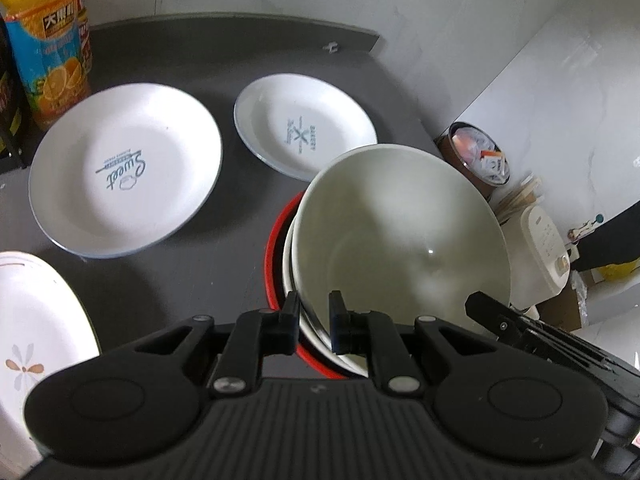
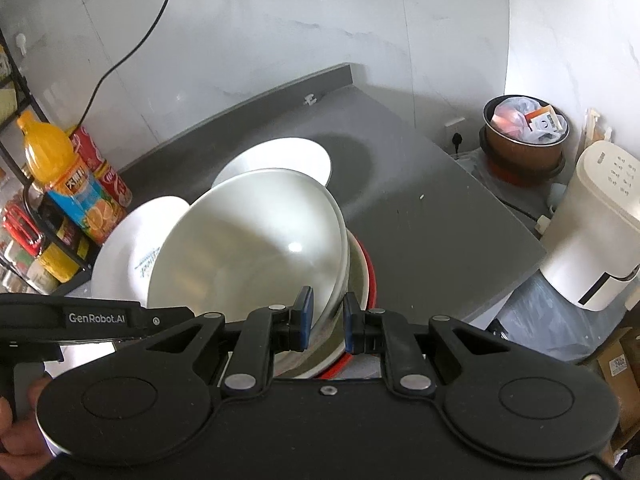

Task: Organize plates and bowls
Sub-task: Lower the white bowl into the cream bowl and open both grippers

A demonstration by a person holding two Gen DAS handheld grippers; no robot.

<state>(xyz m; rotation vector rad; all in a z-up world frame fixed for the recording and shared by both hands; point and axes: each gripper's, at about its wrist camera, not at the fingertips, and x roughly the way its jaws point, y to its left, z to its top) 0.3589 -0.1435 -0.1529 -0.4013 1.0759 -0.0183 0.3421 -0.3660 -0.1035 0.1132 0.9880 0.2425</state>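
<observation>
My left claw (image 1: pixel 313 322) is closed down on the near rim of the white bowl (image 1: pixel 400 236), one finger outside the wall and one inside, with only the rim's thickness between them. My right claw (image 2: pixel 326 318) pinches the same bowl (image 2: pixel 248 252) on its near rim in the right wrist view, again one finger on each side of the wall. The bowl is tilted, its mouth facing toward the cameras, and it sits in a second pale bowl (image 2: pixel 358 276), which is nested in a red bowl (image 1: pixel 276 248) at lower centre of the left frame. The stack rests on the dark grey desk (image 1: pixel 224 240).

On the desk at left centre of the left view lies a white plate printed "Sweet" (image 1: pixel 126 170), and just beside it, toward upper centre, a smaller white plate (image 1: pixel 304 130) with blue print. A flower-patterned plate (image 1: pixel 36 332) shows at the lower left edge. An orange juice bottle (image 1: pixel 44 40) stands in the upper left corner. At lower left of the right view, a hand (image 2: pixel 16 428) grips the other claw's handle.
</observation>
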